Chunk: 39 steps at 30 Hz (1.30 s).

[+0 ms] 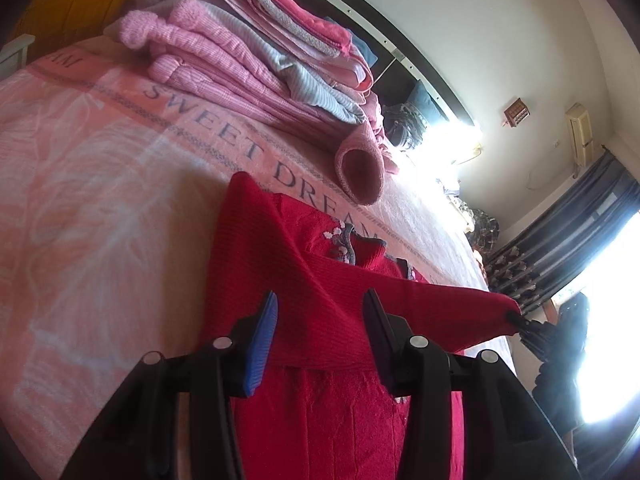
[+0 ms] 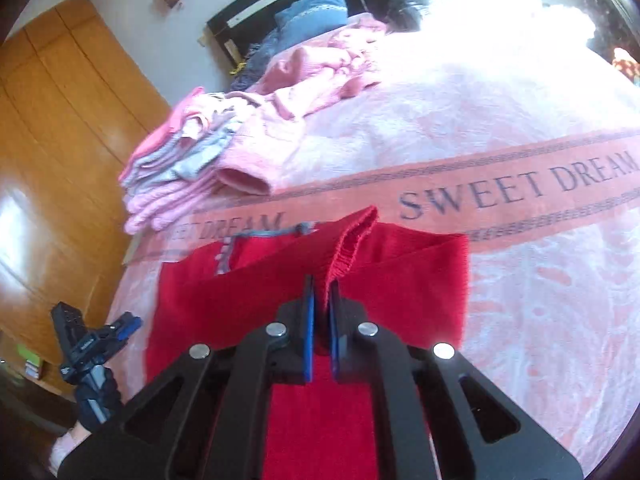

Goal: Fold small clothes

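A red knit sweater [image 1: 260, 248] with a grey collar trim [image 1: 348, 242] lies flat on the pink bedspread [image 1: 100, 180]. My left gripper [image 1: 322, 296] hovers open just above the sweater's body with nothing between its blue pads. My right gripper [image 2: 321, 282] is shut on the red sleeve cuff [image 2: 356, 240]. It holds the sleeve [image 1: 400, 292] stretched across the sweater's chest. In the left wrist view the right gripper [image 1: 526, 324] shows at the sleeve's end. The left gripper [image 2: 100, 340] appears at the lower left of the right wrist view, beside the sweater [image 2: 224, 304].
A stack of folded pink and grey clothes [image 1: 240, 52] [image 2: 180, 168] sits further up the bed. Loose pink garments [image 2: 320, 72] lie near the dark headboard [image 2: 280, 4]. A wooden wardrobe [image 2: 60, 140] stands beside the bed, with curtains [image 1: 560, 248] and a bright window opposite.
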### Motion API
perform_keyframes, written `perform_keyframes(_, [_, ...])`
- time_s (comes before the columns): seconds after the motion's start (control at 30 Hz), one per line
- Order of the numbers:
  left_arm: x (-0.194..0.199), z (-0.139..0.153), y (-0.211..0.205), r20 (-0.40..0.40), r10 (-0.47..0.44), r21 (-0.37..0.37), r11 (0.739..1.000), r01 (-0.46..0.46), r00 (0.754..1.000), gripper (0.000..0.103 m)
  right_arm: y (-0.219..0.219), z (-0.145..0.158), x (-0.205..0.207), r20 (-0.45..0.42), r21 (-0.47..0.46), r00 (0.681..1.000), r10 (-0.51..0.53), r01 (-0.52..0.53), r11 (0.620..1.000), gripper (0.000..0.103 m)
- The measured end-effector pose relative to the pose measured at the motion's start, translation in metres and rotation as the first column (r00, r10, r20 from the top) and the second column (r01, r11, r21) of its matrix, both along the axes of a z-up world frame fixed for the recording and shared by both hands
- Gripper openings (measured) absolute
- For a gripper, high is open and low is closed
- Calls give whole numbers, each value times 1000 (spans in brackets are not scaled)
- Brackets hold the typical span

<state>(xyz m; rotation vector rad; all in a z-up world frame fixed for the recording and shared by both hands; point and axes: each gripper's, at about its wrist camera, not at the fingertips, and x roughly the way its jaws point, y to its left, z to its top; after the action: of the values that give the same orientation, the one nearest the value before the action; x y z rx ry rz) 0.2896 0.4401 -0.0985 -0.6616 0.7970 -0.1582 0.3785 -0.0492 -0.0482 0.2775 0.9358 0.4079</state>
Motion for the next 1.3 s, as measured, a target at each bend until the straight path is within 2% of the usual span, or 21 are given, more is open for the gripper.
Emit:
perform_keyframes(0.1, [13, -23, -11, -78, 1, 70, 998, 4, 997, 45, -10, -42, 12, -90, -75, 996, -29, 22, 997, 8])
perform_keyframes(0.17, [18, -36, -11, -108, 15, 71, 997, -7, 994, 45, -17, -71, 14, -160, -93, 986, -52, 37, 995, 10])
perform_keyframes(0.23, [18, -37, -9, -111, 33, 58, 998, -27, 993, 45, -18, -84, 13, -186, -116, 980, -72, 51, 992, 14])
perform_keyframes(0.3, [16, -28, -11, -101, 39, 57, 998, -33, 994, 45, -21, -78, 11, -177, -122, 980, -94, 73, 990, 19])
perform_keyframes(0.37, [14, -12, -20, -52, 9, 92, 996, -4, 999, 46, -19, -61, 12, -129, -114, 988, -82, 68, 991, 23])
perform_keyframes(0.43, [15, 0, -32, -24, -27, 146, 989, 30, 999, 49, -15, -44, 15, -81, -120, 995, -64, 54, 991, 36])
perform_keyframes(0.47, [16, 3, -36, -15, -36, 158, 987, 38, 999, 50, -12, -40, 20, -80, -121, 995, -54, 44, 992, 47])
perform_keyframes(0.5, [16, 4, -38, -8, -40, 160, 986, 41, 999, 50, -11, -40, 25, -95, -111, 994, -45, 34, 993, 49])
perform_keyframes(0.57, [18, 3, -38, -7, -30, 145, 989, 30, 1000, 50, -12, -48, 36, -139, -96, 989, -57, 44, 994, 48])
perform_keyframes(0.73, [22, -15, -20, -35, 39, 115, 993, -34, 999, 50, -15, -83, 52, -228, -132, 971, -76, 47, 990, 47])
perform_keyframes(0.83, [23, -28, -8, -53, 62, 92, 994, -57, 997, 50, -14, -85, 51, -208, -145, 975, -80, 50, 988, 26])
perform_keyframes(0.87, [22, -30, -6, -52, 63, 81, 995, -59, 997, 50, -13, -83, 51, -200, -135, 977, -67, 40, 990, 11])
perform_keyframes(0.9, [22, -32, -4, -48, 62, 73, 996, -58, 997, 50, -15, -78, 50, -192, -104, 980, -58, 39, 994, 9])
perform_keyframes(0.97, [21, -32, -6, -43, 51, 85, 995, -48, 998, 50, -19, -67, 48, -156, -73, 986, -62, 51, 996, 9])
perform_keyframes(1.1, [20, -33, -11, -44, 45, 117, 992, -40, 998, 50, -26, -54, 41, -102, -104, 990, -99, 88, 991, 7])
perform_keyframes(1.23, [20, -35, -20, -43, 25, 160, 987, -18, 999, 50, -41, -78, 33, -150, -158, 971, -185, 161, 974, 7])
perform_keyframes(1.3, [21, -34, -23, -45, 20, 180, 984, -12, 999, 50, -40, -90, 33, -160, -149, 973, -167, 144, 978, 7])
